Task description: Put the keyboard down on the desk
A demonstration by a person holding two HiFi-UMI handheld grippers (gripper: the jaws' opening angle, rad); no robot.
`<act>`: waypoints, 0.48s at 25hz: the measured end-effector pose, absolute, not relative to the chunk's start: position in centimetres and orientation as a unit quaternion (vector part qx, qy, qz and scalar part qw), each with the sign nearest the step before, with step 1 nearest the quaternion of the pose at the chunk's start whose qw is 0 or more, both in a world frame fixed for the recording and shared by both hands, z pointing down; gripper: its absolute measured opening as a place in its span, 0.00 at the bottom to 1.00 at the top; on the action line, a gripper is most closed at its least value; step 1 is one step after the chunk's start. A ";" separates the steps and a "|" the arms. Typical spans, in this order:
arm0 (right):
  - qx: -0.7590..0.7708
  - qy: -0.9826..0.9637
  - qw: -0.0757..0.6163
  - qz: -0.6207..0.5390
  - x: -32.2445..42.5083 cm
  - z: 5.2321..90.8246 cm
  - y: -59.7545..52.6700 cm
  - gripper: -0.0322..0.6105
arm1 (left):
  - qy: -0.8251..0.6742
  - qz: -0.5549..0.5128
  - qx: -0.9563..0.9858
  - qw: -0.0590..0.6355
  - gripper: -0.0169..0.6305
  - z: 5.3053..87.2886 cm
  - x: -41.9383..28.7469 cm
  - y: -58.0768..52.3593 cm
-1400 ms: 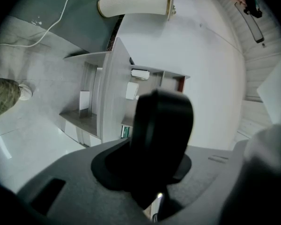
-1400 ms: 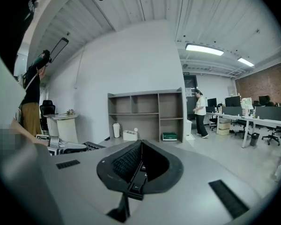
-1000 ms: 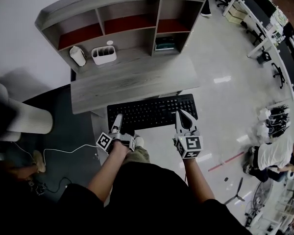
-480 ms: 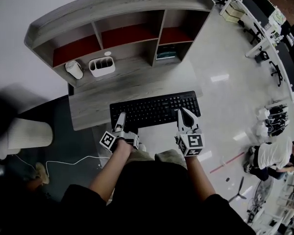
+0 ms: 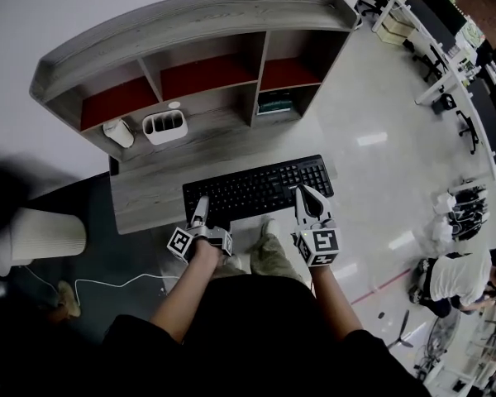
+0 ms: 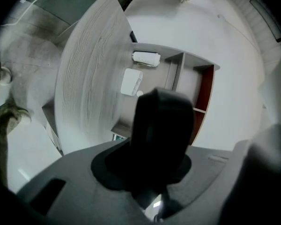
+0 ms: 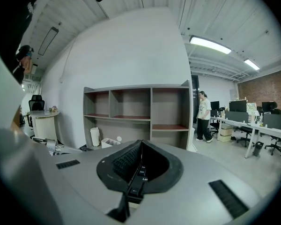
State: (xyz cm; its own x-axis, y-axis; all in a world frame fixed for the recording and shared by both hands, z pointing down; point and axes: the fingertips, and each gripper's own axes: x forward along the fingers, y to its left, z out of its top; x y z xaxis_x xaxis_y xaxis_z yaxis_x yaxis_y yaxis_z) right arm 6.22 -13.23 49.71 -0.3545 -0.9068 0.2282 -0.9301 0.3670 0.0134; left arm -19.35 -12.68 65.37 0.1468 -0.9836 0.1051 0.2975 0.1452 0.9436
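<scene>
Keyboard (image 5: 256, 190) was clamped by its near edge in left tool (image 5: 200, 203) and right tool (image 5: 306, 195), kept level for lowering onto table (image 5: 149, 190).

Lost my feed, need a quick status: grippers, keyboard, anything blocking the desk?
Left gripper, right gripper: both shut on keyboard, near edge. Partly over desk front, looks not yet down. White organizer and canister sit back, clear.

The keyboard (image 5: 260, 188) has come forward, from short of the desk (image 5: 153, 184) to over its front edge.
</scene>
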 end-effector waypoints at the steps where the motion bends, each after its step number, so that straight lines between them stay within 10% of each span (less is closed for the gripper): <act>1: 0.558 -0.822 0.097 0.058 6.7 49.5 -14.1 0.07 | -0.415 -0.507 0.417 0.630 0.19 65.3 -19.0 -13.4; 12: 0.530 -0.840 0.089 0.075 11.3 50.5 -23.2 0.07 | -0.455 -0.498 0.407 0.616 0.19 68.0 -15.3 -20.6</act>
State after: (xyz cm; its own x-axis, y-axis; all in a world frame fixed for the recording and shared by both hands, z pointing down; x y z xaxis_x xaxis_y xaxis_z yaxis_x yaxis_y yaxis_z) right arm 11.28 -23.20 50.49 -0.4228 -0.8771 0.2278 -0.9035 0.4274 -0.0315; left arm -15.28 -20.57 68.03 0.0912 -0.9837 0.1550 0.2433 0.1730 0.9544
